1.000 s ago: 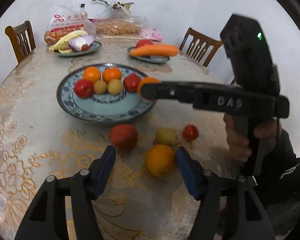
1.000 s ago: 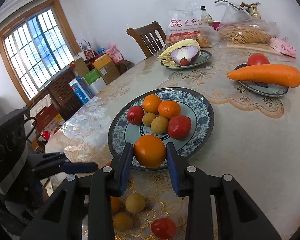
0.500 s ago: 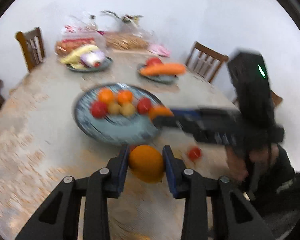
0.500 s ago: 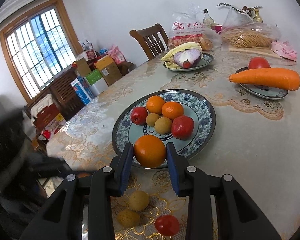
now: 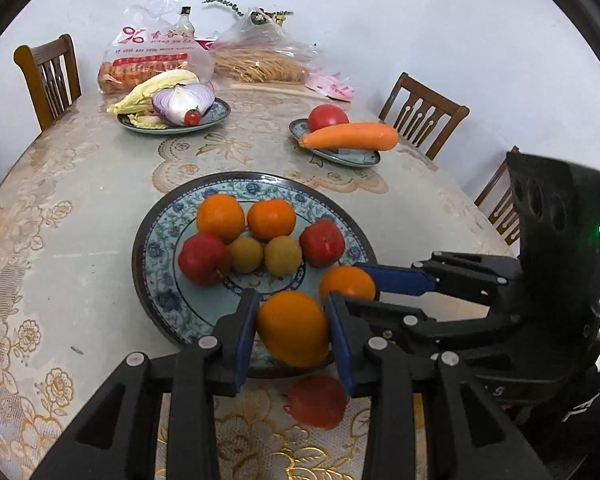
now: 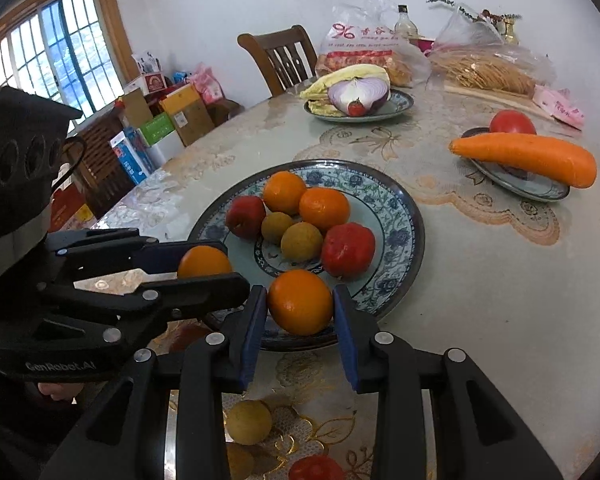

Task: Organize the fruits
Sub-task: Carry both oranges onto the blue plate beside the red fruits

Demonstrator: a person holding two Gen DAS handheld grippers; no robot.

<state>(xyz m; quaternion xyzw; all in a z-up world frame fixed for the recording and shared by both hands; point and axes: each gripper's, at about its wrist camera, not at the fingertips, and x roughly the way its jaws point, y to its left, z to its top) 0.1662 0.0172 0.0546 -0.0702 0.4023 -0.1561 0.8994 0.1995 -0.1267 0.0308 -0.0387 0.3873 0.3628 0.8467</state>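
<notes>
Gently now: lower both oranges, left gripper (image 5: 292, 330) and right gripper (image 6: 300, 312) each pinching one (crowded already), onto the plate (image 5: 156, 292).

Round red fruit (image 5: 318, 402) on the tablecloth: partly hidden behind gripper fingers. Second red fruit (image 6: 315, 469) cut by lower frame edge.

Black tongs (image 5: 292, 334) with blue pads, silver screws, green light, white lettering
</notes>
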